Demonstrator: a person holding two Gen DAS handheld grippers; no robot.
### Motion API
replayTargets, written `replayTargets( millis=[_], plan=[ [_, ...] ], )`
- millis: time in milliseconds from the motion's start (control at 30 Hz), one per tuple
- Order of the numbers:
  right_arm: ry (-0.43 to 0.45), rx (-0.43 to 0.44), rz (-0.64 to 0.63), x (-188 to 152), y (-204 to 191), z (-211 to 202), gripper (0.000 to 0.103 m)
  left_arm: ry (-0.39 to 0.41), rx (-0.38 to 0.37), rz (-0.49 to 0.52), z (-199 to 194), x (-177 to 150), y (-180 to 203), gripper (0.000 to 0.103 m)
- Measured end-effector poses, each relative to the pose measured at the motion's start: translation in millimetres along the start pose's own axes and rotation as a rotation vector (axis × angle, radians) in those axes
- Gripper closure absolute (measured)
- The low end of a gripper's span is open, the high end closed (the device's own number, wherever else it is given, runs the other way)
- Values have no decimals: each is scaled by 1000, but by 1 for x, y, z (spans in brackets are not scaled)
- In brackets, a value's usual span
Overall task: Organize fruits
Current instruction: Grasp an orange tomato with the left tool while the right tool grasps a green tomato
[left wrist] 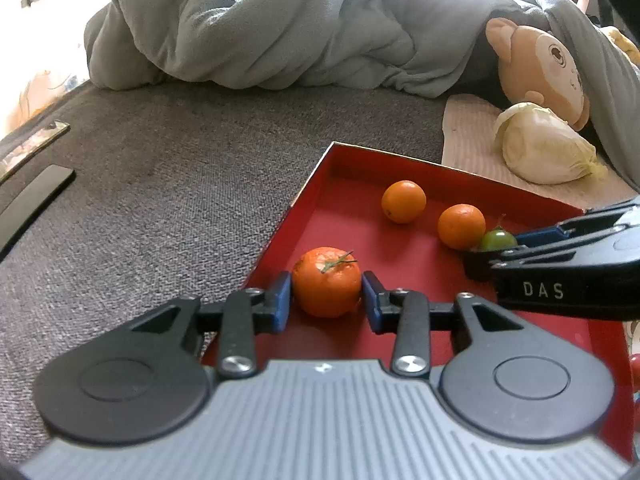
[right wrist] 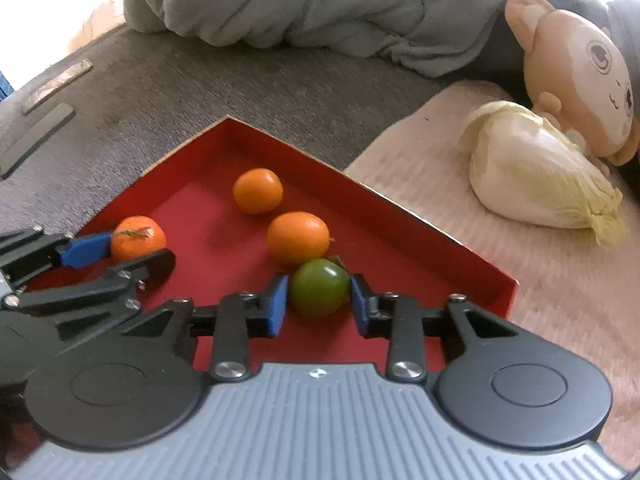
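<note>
Left wrist: grey fabric surface (left wrist: 168, 184), rumpled blanket (left wrist: 280, 28), red tray (left wrist: 352, 168).

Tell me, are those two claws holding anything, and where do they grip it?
Left gripper clamps the stemmed tangerine by its sides; right gripper clamps the green tomato by its sides, both inside the red tray.

Grey fabric surface (left wrist: 160, 184), rumpled grey-blue blanket (left wrist: 280, 28), bright backlight

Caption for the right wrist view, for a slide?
Right gripper closes on green tomato in red tray; left gripper grips tangerine.
</note>
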State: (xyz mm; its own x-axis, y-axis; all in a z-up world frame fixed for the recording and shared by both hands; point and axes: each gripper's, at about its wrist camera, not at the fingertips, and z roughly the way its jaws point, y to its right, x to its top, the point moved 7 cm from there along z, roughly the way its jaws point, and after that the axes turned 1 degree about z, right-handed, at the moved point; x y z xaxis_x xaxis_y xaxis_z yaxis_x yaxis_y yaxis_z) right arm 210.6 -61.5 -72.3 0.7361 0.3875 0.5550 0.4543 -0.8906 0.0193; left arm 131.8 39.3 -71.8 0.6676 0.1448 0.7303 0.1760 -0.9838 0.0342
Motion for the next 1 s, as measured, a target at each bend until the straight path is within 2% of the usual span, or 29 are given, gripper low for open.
replayTargets(
  millis=[400,533,900,967,1000],
  plan=[
    [23,24,17,-4,-1,-23,67,-9,-26,-26,-12,-7,-4,64],
    [29,35,21,-7,0,-32,70,-12,-30,-39,-20,-12,-7,64],
    [56,45,25,-16,8,-56,70,9,-22,2,-39,-22,1,64],
    [58,48,32,-17,11,-53,66,3,-21,-7,-40,-24,1,64],
    [53,48,33,-16,12,-50,58,0,-23,-9,-41,-25,2,64]
  ],
)
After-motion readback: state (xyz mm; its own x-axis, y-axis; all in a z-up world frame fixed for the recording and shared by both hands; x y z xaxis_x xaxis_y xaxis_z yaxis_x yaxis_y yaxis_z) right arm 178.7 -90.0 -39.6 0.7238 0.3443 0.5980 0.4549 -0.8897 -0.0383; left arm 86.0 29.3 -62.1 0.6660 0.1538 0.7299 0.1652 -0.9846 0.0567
